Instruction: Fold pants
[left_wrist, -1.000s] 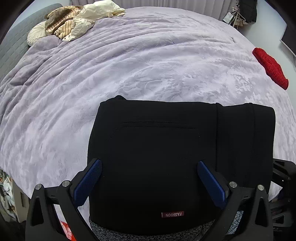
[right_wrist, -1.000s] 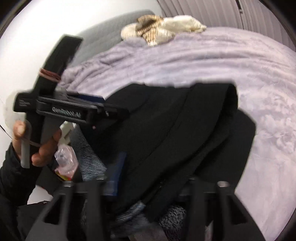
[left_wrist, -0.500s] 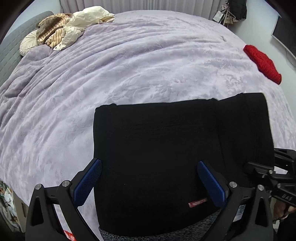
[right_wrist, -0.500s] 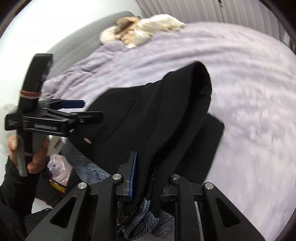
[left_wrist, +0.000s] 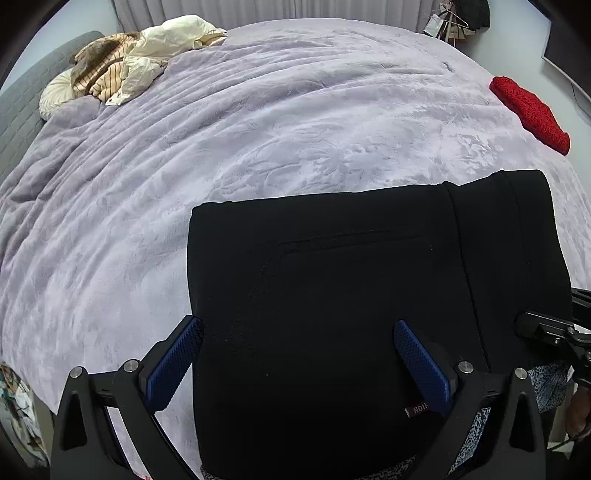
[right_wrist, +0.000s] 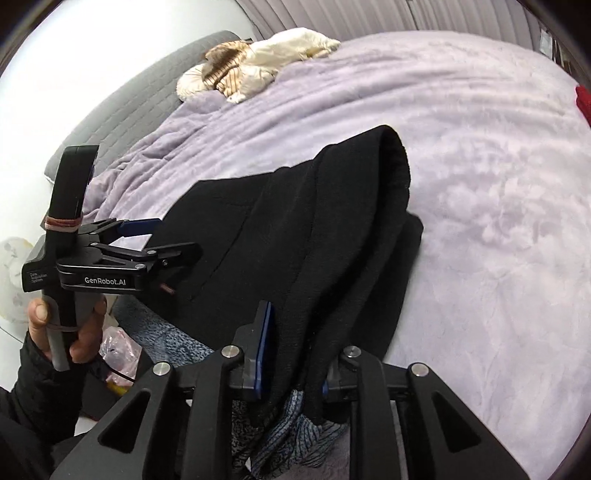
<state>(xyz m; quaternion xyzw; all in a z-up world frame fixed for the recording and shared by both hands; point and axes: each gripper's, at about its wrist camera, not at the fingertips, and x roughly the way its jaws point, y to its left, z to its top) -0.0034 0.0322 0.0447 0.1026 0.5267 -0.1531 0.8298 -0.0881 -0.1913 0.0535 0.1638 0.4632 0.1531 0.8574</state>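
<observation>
Two grippers: the right gripper (right_wrist: 291, 350) pinches the folded pants (left_wrist: 332, 288), soft and floppy, on the bed (left_wrist: 258, 129); the left gripper (left_wrist: 295, 365) hovers wide open. Best held by the thick edge.

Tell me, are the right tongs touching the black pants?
Touching. The right wrist view shows the right tongs shut on a fold of the black pants.
</observation>
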